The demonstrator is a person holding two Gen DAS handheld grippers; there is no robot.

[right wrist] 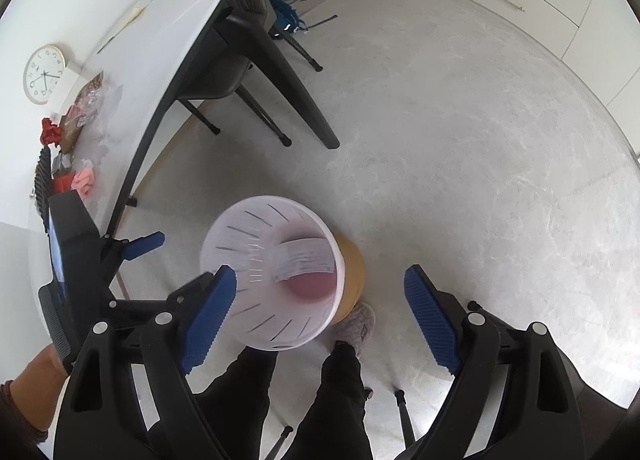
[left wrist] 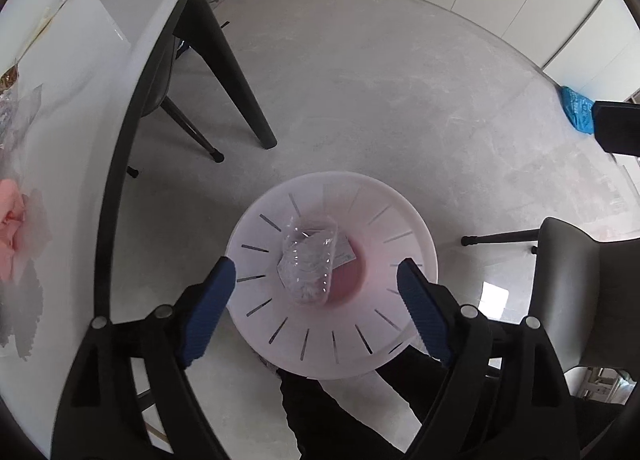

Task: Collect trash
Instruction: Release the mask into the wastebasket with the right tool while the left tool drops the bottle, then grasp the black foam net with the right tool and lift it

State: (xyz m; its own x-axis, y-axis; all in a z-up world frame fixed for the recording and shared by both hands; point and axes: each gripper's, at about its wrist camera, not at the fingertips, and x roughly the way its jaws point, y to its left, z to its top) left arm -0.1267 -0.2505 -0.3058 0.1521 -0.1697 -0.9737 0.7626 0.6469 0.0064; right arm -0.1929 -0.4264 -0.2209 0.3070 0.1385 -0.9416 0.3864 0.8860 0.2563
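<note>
A white slotted bin stands on the floor right under my left gripper. Its blue pads are wide apart and touch nothing. A crumpled clear plastic wrapper sits loose inside the bin, over the pink bottom. My right gripper is open and empty above the same bin, where a white printed wrapper lies inside. One blue finger of the left gripper shows at the left of the right wrist view. More trash lies on the white table: a pink crumpled paper.
Snack bags, a red scrap and a clock lie on the table. A grey chair stands right of the bin, a tan object behind it. The person's legs and slipper are beside the bin.
</note>
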